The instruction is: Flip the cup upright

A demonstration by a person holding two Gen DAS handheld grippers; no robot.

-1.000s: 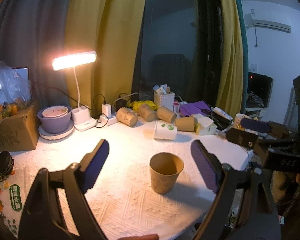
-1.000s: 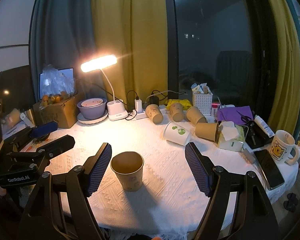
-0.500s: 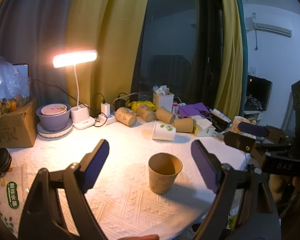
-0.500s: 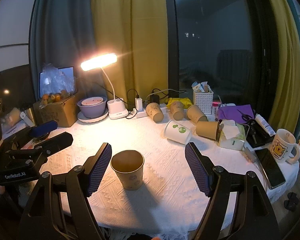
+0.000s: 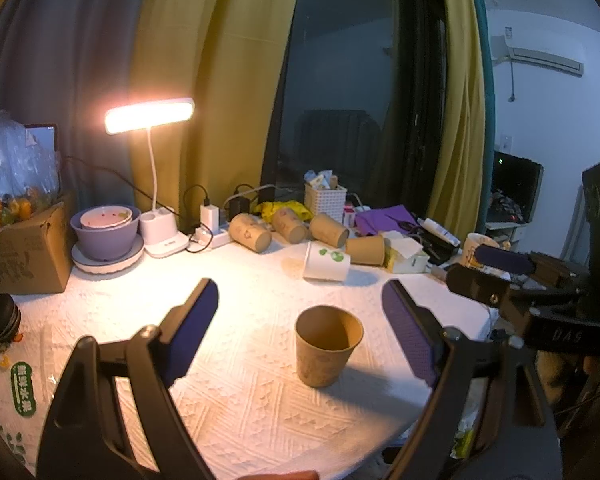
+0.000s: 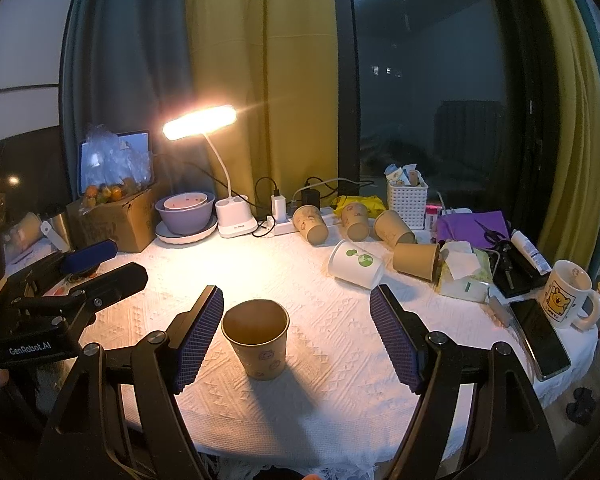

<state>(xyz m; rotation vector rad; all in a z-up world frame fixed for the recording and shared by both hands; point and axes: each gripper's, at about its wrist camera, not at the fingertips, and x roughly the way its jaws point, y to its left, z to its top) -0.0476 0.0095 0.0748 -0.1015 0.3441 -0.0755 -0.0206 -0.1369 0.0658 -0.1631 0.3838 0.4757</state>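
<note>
Cup: brown paper cup (image 5: 327, 350) (image 6: 257, 338) stands upright, mouth up, on the white textured cloth (image 5: 236, 376) near the front of the tabletop (image 6: 480, 390); nothing visible inside.
Left hand-held gripper (image 5: 300, 334): fingers spread wide, holding nothing; cup sits between the pads, nearer the right pad (image 5: 410, 338), not touching either.
Right hand-held gripper (image 6: 296, 334): fingers spread wide, holding nothing; cup sits just beside the left pad (image 6: 198, 338); contact cannot be told.
Cross view: right hand-held gripper shows at the right edge of the left wrist view; left one at the left edge of the right wrist view, marked GenRobot.AI.
Other cups: four brown paper cups lie on their sides at the back, e.g. (image 6: 311, 225); a white paper cup with green print (image 6: 355, 264) lies on its side in front of them.
Lamp: lit desk lamp (image 6: 199, 120), white base beside a power strip (image 6: 284, 226).
Back left: purple bowl (image 6: 184, 216) on a plate; cardboard box (image 6: 116, 220) with fruit in a bag.
Right side: tissue pack (image 6: 464, 276), yellow bear mug (image 6: 568, 294), phone (image 6: 540, 338), white basket (image 6: 407, 200).
</note>
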